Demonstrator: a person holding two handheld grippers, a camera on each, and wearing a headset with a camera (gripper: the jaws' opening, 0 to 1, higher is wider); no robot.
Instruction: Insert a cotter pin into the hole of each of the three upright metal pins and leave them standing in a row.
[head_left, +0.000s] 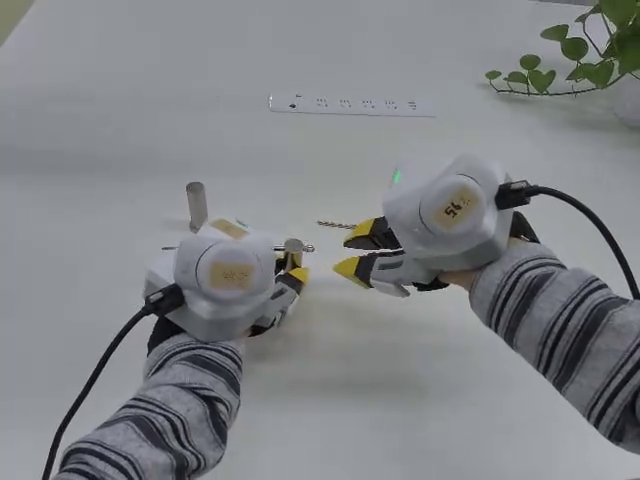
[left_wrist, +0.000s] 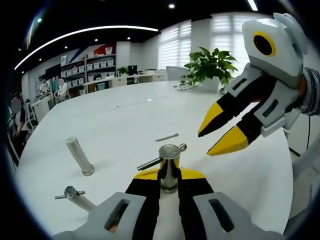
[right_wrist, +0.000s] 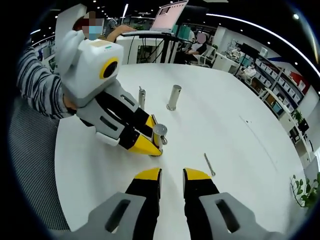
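Observation:
My left gripper (left_wrist: 169, 176) is shut on an upright metal pin (left_wrist: 169, 165) that has a cotter pin (left_wrist: 152, 161) through its hole. In the head view this pin (head_left: 293, 247) stands at the left gripper's (head_left: 293, 272) yellow tips. My right gripper (head_left: 355, 251) hangs just right of it, open and holding nothing (right_wrist: 171, 174). A loose cotter pin (head_left: 335, 225) lies on the table beyond the right jaws. A bare upright pin (head_left: 197, 205) stands behind the left gripper. A third pin (left_wrist: 75, 195) with a cotter pin through it stands to the left.
A white power strip (head_left: 352, 104) lies at the far side of the white table (head_left: 120, 120). A leafy plant (head_left: 585, 50) sits at the far right corner. People sit at desks in the background of the right gripper view.

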